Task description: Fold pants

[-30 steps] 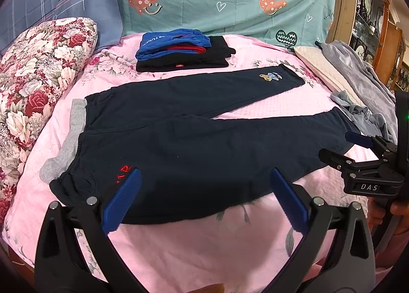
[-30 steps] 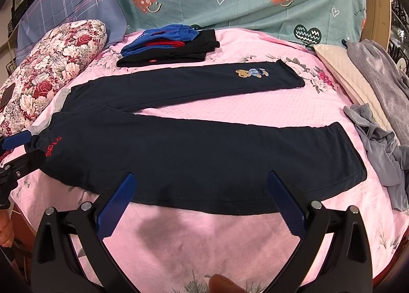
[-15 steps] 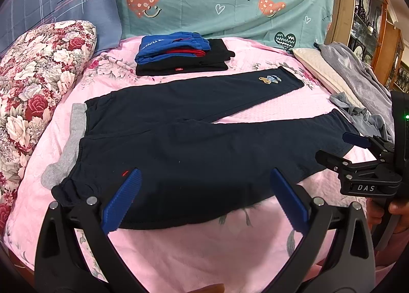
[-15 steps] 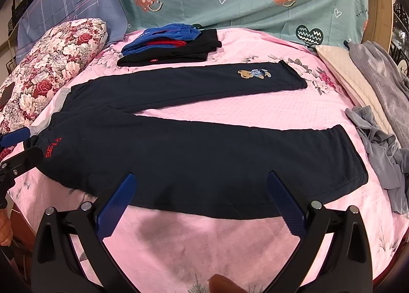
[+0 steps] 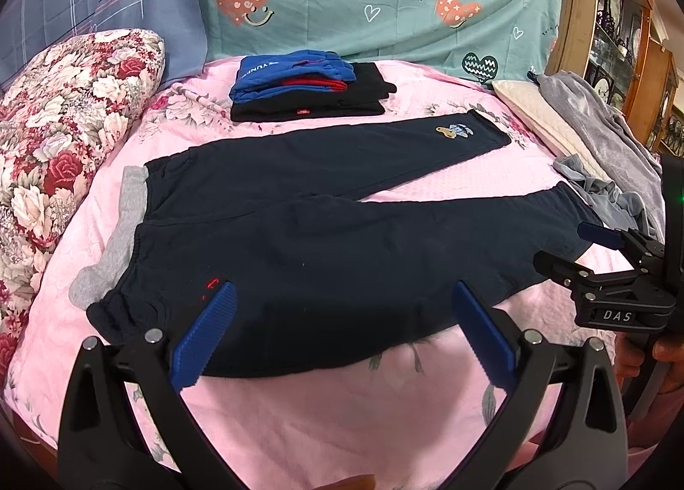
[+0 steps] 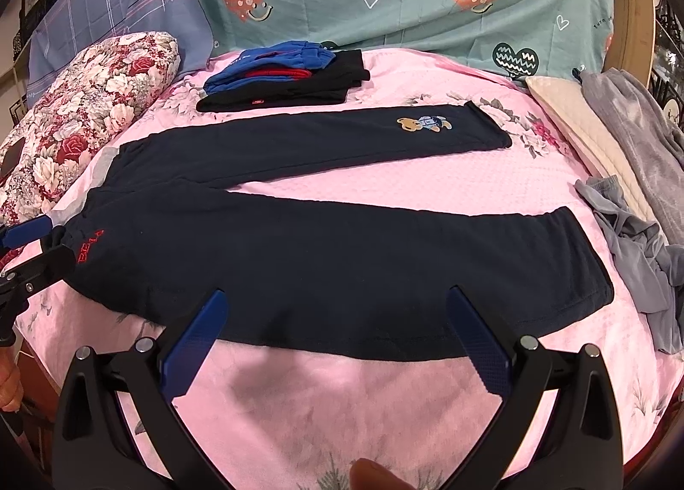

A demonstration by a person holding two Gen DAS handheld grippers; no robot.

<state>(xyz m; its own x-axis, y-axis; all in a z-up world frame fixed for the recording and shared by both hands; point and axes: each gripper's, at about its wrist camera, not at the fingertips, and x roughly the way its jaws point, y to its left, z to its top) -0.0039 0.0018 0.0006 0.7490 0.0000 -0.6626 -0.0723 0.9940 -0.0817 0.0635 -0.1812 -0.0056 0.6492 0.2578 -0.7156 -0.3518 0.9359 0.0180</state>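
Dark navy pants [image 5: 325, 242] [image 6: 325, 250] lie spread flat on the pink bedspread [image 5: 333, 404] [image 6: 333, 396], waistband to the left with a grey lining showing, legs splayed to the right. A small bear patch marks the far leg, red lettering the near hip. My left gripper [image 5: 342, 332] hovers open over the near edge by the waist. My right gripper [image 6: 337, 340] hangs open above the near leg's lower edge; it also shows at the right of the left wrist view as the right gripper [image 5: 568, 246], near the cuff. Nothing is held.
A folded stack of blue, red and black clothes [image 5: 303, 92] [image 6: 282, 80] sits at the back. A floral pillow [image 5: 64, 127] lies left, teal and blue pillows behind. Grey garments [image 6: 632, 233] and a cream cushion [image 6: 581, 139] pile at the right; wooden furniture stands beyond.
Both grippers have drifted back a little and slightly up; the pants sit a bit lower in the views. The cloth itself has not moved.
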